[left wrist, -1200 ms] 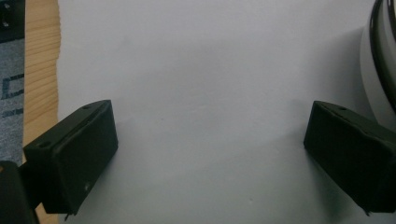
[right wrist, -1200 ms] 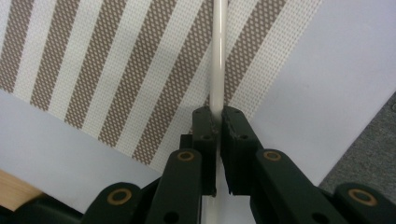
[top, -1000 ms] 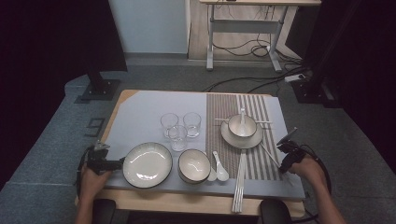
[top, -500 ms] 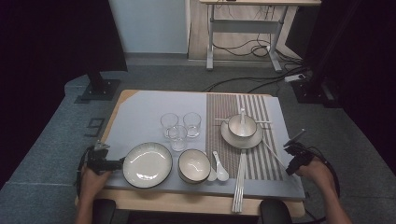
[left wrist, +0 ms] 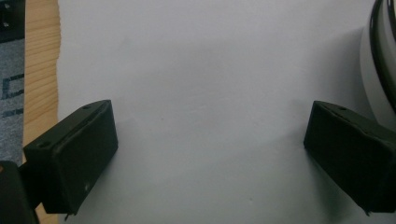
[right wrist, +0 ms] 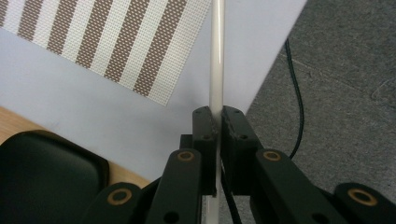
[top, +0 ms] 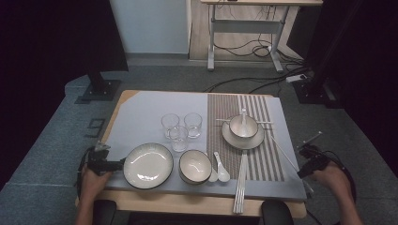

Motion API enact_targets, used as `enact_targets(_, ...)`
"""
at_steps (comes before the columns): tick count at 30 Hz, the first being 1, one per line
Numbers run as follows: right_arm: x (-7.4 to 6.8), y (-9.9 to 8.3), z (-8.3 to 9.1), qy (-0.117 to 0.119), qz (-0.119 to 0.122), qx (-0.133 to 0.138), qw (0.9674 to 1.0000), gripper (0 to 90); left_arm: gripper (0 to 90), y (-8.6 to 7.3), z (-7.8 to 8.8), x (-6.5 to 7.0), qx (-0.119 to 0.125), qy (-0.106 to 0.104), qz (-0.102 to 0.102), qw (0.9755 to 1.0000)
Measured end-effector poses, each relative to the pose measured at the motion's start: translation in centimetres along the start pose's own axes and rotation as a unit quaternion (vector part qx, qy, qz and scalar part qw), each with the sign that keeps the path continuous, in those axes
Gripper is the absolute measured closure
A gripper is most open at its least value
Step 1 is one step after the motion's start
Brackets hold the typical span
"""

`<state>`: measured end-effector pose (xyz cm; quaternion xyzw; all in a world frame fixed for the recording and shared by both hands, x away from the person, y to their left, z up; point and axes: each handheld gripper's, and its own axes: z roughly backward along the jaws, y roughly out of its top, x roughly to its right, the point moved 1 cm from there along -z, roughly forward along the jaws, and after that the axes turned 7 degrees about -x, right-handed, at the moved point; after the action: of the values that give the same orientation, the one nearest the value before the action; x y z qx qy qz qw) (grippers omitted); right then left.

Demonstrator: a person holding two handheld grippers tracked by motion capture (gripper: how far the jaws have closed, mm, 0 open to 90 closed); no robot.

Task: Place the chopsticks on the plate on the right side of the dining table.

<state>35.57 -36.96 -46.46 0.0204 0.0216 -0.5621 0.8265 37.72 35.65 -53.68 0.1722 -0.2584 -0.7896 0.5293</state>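
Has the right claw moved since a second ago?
Yes. The right claw, shut on a chopstick, has drifted rightward, away from the striped mat and out past the table's right edge.

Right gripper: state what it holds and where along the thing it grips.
The right gripper is shut on a white chopstick, pinching it near one end; the long remainder runs out ahead of the jaws, over the table's edge.

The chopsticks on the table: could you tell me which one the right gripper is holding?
The single chopstick at the table's right edge, clamped in the right gripper; the others lie loose.
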Motion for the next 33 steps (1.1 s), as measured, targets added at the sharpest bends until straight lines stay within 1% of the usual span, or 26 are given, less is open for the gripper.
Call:
enact_targets(5, 0.2, 0.2, 1.1, -0.002, 0.002, 0.01, 0.9999, 84.3, 2.5, 0.0, 0.0, 0.0, 0.0, 0.0, 0.0, 1.0)
enact_targets(11, 0.1, 1.5, 1.9, -0.003, 0.01, 0.016, 0.9998, 84.3, 2.5, 0.0, 0.0, 0.0, -0.001, -0.001, 0.0, 1.0)
enact_targets(18, -0.3, 3.8, 2.4, -0.001, 0.017, 0.021, 0.9996, 84.3, 2.4, 0.0, 0.0, 0.0, -0.001, -0.001, 0.0, 1.0)
enact_targets(31, -1.0, 8.5, 2.0, -0.001, 0.031, 0.015, 0.9994, 84.3, 2.4, 0.0, 0.0, 0.0, 0.0, -0.001, 0.001, 1.0)
enact_targets(33, -1.1, 9.2, 1.9, 0.003, 0.031, 0.015, 0.9994, 84.3, 2.4, 0.0, 0.0, 0.0, 0.0, -0.001, 0.001, 1.0)
